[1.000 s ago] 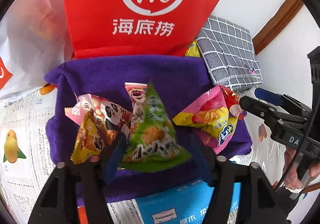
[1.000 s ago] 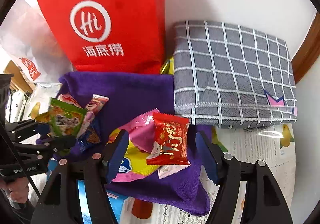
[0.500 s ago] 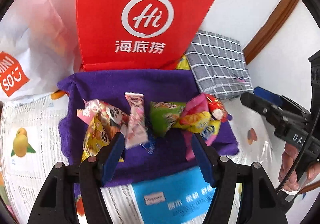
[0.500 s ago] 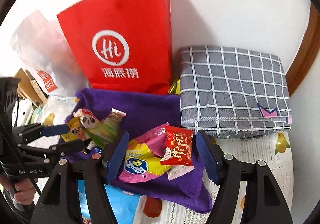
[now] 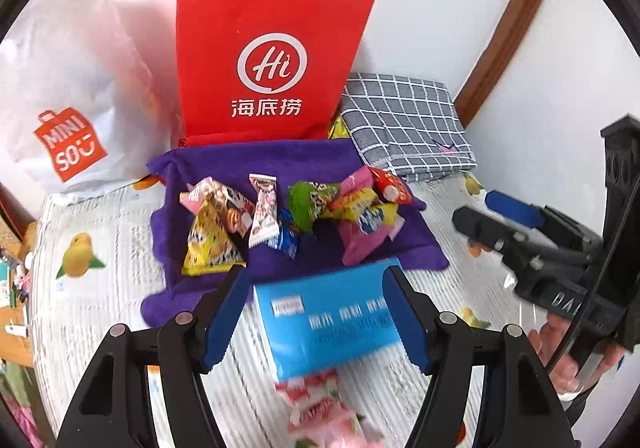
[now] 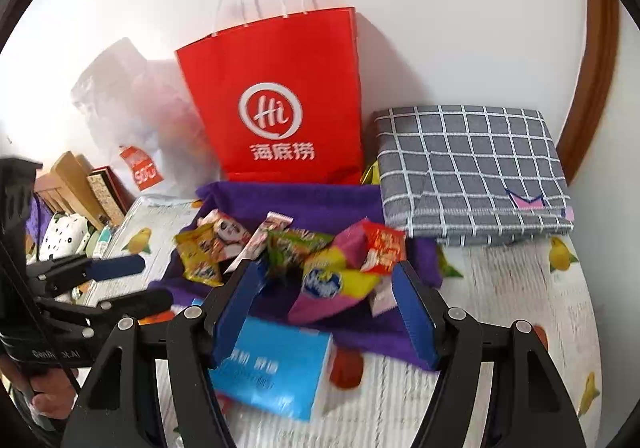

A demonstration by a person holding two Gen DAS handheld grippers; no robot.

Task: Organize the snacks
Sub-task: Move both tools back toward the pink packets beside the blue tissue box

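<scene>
Red paper bag upright against the wall, behind a purple towel. White plastic bag at its left; folded grey checked cloth at its right. Blue box on fruit-print tablecloth.

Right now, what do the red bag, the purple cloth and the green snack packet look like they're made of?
Red bag: stiff matte paper, by its creased sides and twisted white handles.
Purple cloth: fuzzy towel-like fabric, probably microfibre.
Green snack packet: glossy printed plastic film, crinkled.
</scene>
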